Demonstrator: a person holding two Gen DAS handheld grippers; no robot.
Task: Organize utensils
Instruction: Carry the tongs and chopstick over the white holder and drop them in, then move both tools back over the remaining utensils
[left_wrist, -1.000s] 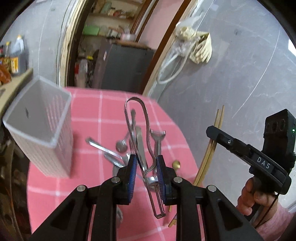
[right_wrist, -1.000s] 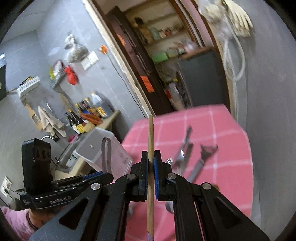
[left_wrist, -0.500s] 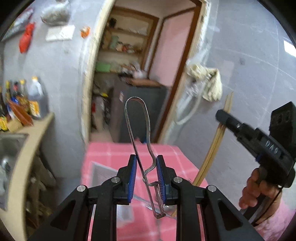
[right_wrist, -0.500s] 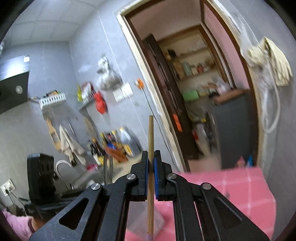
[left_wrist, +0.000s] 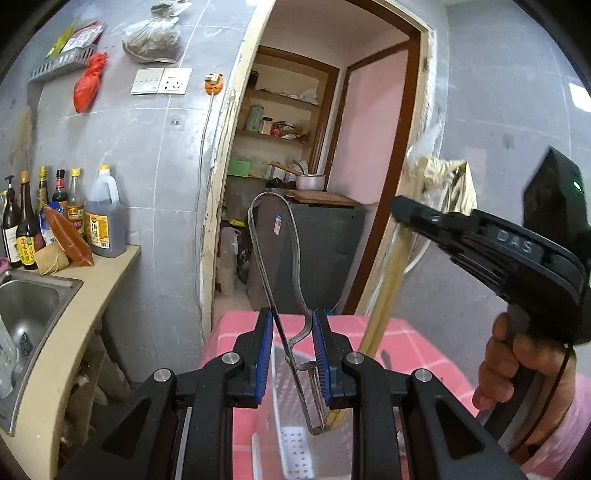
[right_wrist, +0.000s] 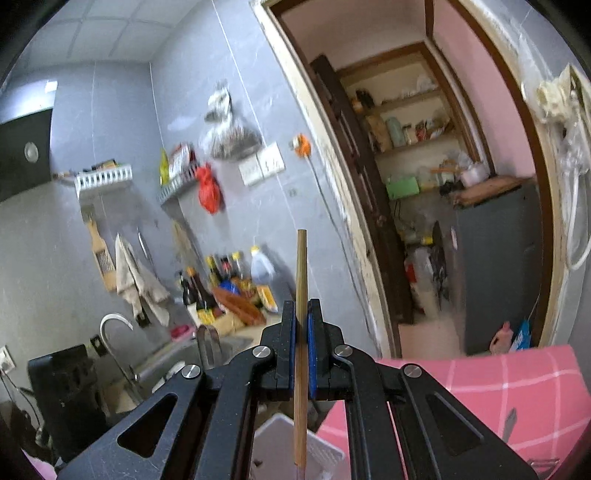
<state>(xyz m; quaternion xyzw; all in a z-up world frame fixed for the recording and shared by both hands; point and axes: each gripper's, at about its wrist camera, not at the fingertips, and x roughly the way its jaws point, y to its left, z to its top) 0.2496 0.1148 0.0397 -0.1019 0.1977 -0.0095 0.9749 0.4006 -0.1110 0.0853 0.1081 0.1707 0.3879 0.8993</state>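
My left gripper (left_wrist: 293, 350) is shut on a metal peeler (left_wrist: 275, 258), held upright with its loop handle up and its blade end hanging over the white perforated utensil holder (left_wrist: 295, 454) below. My right gripper (right_wrist: 301, 350) is shut on wooden chopsticks (right_wrist: 301, 295), held upright, their lower tips over the holder (right_wrist: 317, 454). In the left wrist view the right gripper (left_wrist: 402, 212) is at the right with the chopsticks (left_wrist: 384, 295) slanting down toward the holder.
The pink checked table (left_wrist: 406, 339) lies below; a utensil (right_wrist: 509, 424) lies on it (right_wrist: 517, 384). A counter with sink (left_wrist: 29, 306) and bottles (left_wrist: 103, 221) is at the left. A doorway with a dark cabinet (left_wrist: 317, 251) is behind.
Both grippers have risen and tilted up from the table, carrying the peeler and chopsticks. They now stand over the utensil holder; the utensils on the table have dropped out of the left view.
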